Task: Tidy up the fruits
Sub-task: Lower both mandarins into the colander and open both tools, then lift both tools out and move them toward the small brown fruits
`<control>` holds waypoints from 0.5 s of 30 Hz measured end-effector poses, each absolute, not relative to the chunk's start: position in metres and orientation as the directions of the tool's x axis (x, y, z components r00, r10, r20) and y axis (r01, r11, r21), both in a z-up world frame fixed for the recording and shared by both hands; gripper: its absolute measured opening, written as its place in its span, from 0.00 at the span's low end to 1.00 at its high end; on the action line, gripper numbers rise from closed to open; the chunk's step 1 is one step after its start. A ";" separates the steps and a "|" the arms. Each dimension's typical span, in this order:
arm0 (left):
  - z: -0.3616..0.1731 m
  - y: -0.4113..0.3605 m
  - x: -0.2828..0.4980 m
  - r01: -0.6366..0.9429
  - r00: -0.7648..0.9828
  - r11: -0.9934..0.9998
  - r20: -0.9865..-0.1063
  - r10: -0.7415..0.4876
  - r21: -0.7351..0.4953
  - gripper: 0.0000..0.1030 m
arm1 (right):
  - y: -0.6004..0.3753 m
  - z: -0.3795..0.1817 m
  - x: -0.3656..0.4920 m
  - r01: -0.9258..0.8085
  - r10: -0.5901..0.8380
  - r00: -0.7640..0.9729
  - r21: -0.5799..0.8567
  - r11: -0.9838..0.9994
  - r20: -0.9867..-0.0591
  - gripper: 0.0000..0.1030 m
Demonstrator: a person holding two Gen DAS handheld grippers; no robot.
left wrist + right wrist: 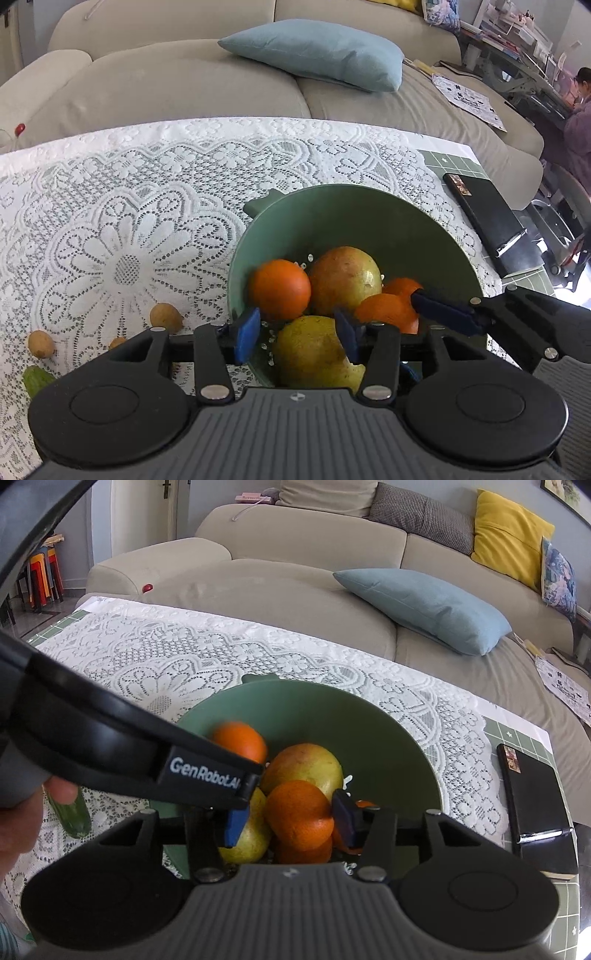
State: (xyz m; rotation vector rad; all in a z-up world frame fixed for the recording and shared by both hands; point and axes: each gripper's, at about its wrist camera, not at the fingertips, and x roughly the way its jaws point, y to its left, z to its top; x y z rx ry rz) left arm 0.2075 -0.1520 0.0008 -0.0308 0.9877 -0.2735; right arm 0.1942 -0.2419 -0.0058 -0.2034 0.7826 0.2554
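A green colander bowl [369, 210] stands on the lace tablecloth and holds a large yellow-red apple [345, 282], several oranges and a yellow pear [310, 350]. My left gripper [295, 332] is open over the bowl's near rim; one orange [279, 288] lies just beyond its fingertips, blurred. My right gripper [288, 819] has its blue pads on either side of an orange [299, 814] inside the bowl [332, 716]. It shows in the left wrist view [443, 310] at the right. Three small brown fruits [166, 317] lie on the cloth to the left.
A green cucumber [72, 814] lies on the cloth at the left. A black notebook with a pen [491, 221] lies at the table's right edge. A beige sofa with a blue cushion [317, 53] stands behind the table.
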 end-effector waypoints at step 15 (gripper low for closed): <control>0.035 -0.125 0.183 0.216 0.598 0.962 -0.757 -0.264 -0.166 0.60 | -0.237 0.008 0.188 -0.256 0.134 0.757 -0.102 0.961 -0.639 0.79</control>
